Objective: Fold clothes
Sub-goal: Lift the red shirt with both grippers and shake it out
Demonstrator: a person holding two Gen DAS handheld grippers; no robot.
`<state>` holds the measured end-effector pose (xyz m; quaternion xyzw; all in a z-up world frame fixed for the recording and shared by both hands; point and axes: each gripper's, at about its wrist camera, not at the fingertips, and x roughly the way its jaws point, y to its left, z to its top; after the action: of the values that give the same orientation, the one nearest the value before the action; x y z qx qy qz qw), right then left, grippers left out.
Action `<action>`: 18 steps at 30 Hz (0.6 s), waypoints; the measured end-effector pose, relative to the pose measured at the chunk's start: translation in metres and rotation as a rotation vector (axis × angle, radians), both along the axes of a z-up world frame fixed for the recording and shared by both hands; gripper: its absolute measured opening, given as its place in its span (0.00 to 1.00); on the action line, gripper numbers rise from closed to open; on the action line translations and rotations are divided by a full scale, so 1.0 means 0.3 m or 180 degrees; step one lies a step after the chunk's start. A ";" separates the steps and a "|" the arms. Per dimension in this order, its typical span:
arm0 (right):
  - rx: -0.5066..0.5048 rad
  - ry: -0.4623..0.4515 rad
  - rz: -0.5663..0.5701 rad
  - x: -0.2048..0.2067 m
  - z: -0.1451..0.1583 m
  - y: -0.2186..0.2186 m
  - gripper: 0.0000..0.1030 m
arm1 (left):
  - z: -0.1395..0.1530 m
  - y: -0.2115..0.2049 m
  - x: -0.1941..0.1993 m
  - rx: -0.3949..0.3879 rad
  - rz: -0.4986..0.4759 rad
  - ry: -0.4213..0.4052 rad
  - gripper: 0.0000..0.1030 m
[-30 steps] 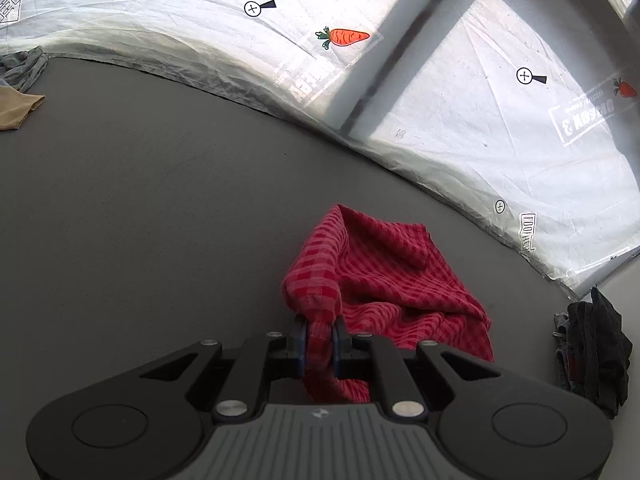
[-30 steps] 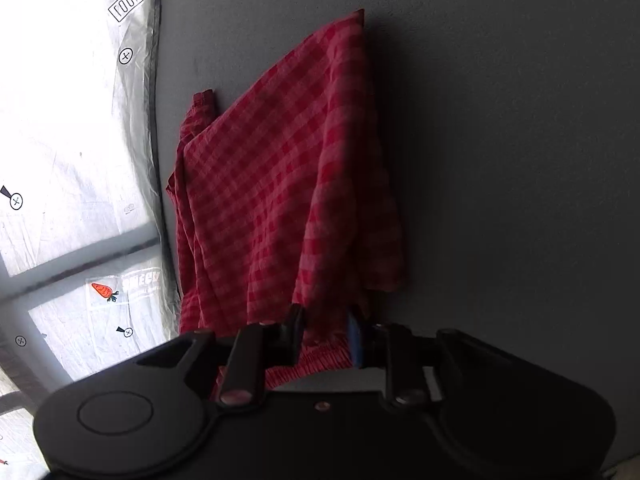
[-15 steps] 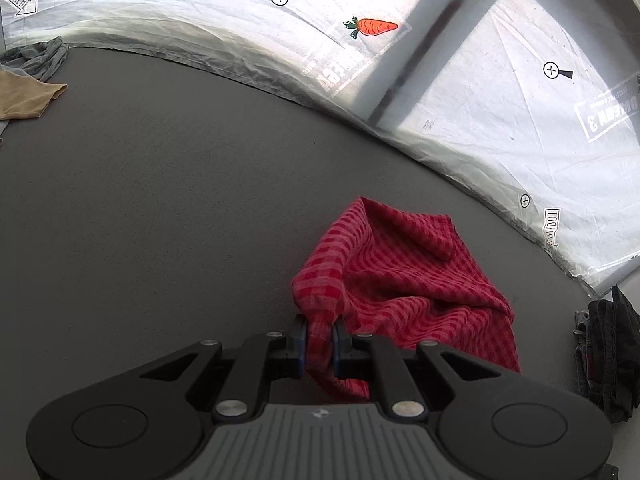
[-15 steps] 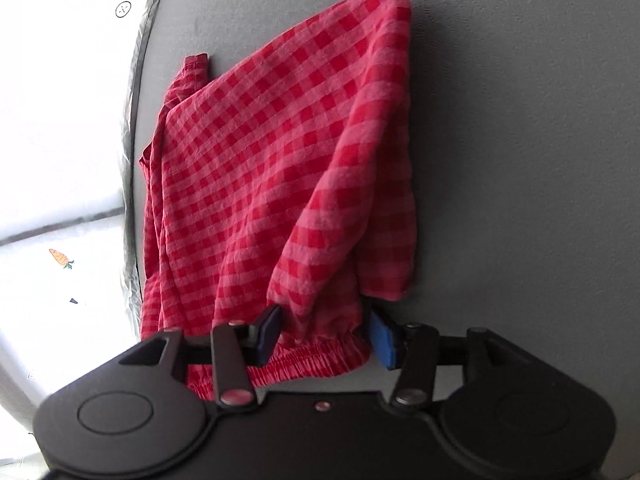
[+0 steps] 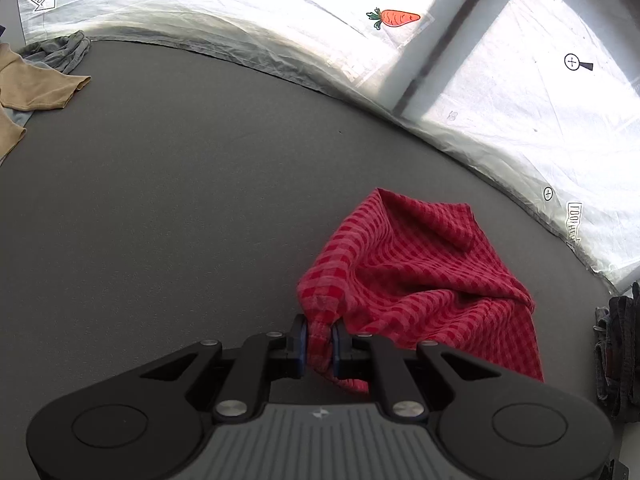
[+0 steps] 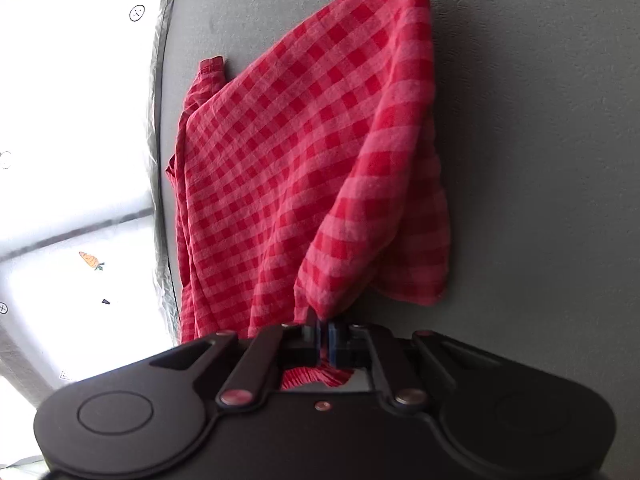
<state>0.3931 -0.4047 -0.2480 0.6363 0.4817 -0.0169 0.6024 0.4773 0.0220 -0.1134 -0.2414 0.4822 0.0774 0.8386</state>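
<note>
On the grey counter (image 5: 168, 208), edged by clear plastic sheeting (image 5: 520, 120), the red checked cloth (image 6: 304, 168) lies bunched, the left gripper (image 5: 320, 340) and right gripper (image 6: 323, 334) each pinching a corner, so next probably comes lifting and spreading it flat.

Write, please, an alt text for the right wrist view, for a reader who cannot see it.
The right gripper is shut on a fold of a red checked garment, which drapes away from it over a grey table. At the left, beyond the table's edge, lies bright white sheeting with a small carrot sticker.
</note>
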 end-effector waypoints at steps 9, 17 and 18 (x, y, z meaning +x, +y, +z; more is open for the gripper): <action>0.0315 -0.0572 -0.0284 0.233 0.169 -0.079 0.02 | 0.129 0.050 0.192 -0.0314 0.0310 -0.0491 0.12; 0.0453 -0.1724 -0.0242 0.632 0.648 -0.042 0.02 | 0.552 0.127 0.341 -0.0557 0.0395 -0.1618 0.11; 0.0457 -0.1965 -0.0214 0.636 0.728 -0.037 0.02 | 0.620 0.137 0.313 -0.0560 0.0389 -0.1822 0.11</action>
<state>0.5840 -0.4159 -0.0297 0.6678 0.2548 0.1912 0.6728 0.5711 0.0631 0.0726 -0.3537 0.2158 0.0144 0.9100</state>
